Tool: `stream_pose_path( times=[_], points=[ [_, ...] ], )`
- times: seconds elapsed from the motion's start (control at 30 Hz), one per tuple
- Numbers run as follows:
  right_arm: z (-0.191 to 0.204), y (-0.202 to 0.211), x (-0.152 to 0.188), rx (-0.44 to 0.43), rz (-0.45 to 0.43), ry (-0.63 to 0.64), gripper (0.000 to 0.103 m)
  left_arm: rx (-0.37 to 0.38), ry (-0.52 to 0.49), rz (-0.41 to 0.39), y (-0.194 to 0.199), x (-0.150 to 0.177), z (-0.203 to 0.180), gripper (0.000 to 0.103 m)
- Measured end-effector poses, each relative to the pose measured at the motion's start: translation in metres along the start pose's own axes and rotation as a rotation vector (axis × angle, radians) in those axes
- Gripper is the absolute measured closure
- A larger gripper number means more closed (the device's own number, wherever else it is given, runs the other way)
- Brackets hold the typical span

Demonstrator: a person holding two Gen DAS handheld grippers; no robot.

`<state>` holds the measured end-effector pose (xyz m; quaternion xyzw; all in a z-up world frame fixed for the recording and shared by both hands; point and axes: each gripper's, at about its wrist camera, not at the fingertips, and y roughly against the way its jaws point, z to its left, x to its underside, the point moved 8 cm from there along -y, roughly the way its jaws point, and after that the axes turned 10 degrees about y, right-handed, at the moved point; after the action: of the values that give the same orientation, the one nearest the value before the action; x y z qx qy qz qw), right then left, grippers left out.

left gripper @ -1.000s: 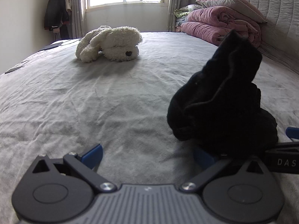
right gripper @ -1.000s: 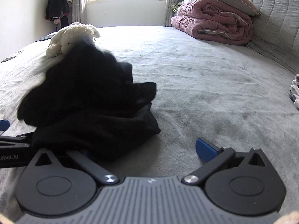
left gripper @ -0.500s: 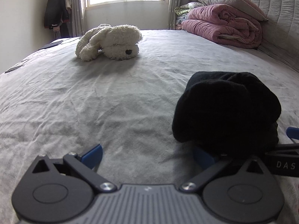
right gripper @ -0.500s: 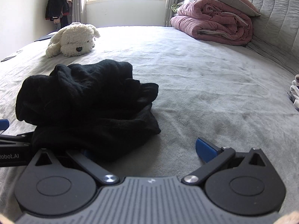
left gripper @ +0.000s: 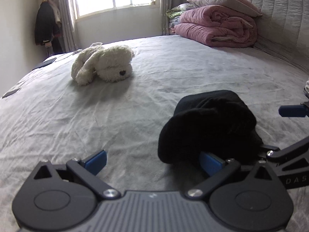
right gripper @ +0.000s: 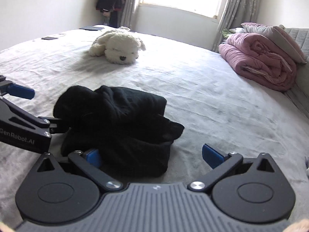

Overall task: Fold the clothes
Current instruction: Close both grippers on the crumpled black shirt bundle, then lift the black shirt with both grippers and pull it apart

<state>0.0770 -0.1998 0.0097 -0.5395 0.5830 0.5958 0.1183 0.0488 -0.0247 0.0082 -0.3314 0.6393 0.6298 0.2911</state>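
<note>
Bunched black knit garment [right gripper: 115, 123] on grey bedsheet [left gripper: 77, 116]. Left gripper [left gripper: 152, 159] and right gripper [right gripper: 152, 155] jaws apart. "GenRobot.AI" on left gripper's side.

Your left gripper [left gripper: 152, 159]: jaws spread wide, low and level, blue pads [left gripper: 95, 160] well apart, right pad partly hidden. Your right gripper [right gripper: 152, 157]: jaws likewise wide, nothing clamped between pads (left pad [right gripper: 92, 157] half covered). Both grippers side by side, close, each showing in other's view.
</note>
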Motion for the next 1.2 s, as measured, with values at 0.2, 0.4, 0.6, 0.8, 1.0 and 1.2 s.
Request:
stream_pose_path(
  times=[0.2,0.4,0.6,0.8,1.0,1.2],
  points=[
    [-0.003,0.004,-0.005,-0.133,0.017,-0.056,0.002,0.029,-0.027,0.043,-0.001,-0.004,-0.012,0.0],
    [-0.003,0.004,-0.007,-0.238,0.062,-0.076,0.02,0.011,-0.024,0.089,-0.005,-0.002,-0.018,0.001],
    [-0.011,0.001,-0.02,-0.266,0.059,-0.061,0.02,0.001,-0.074,0.083,-0.016,-0.016,-0.026,0.001],
    [-0.013,-0.003,-0.021,-0.309,0.079,-0.078,0.034,0.01,-0.085,0.106,-0.023,-0.014,-0.032,0.001],
    [-0.014,-0.007,-0.019,-0.319,0.086,-0.093,0.052,0.042,-0.098,0.109,-0.028,-0.014,-0.038,0.045],
    [-0.015,-0.005,-0.021,-0.322,0.065,-0.084,0.056,0.137,0.016,0.101,-0.016,-0.027,-0.024,0.085]
  ],
)
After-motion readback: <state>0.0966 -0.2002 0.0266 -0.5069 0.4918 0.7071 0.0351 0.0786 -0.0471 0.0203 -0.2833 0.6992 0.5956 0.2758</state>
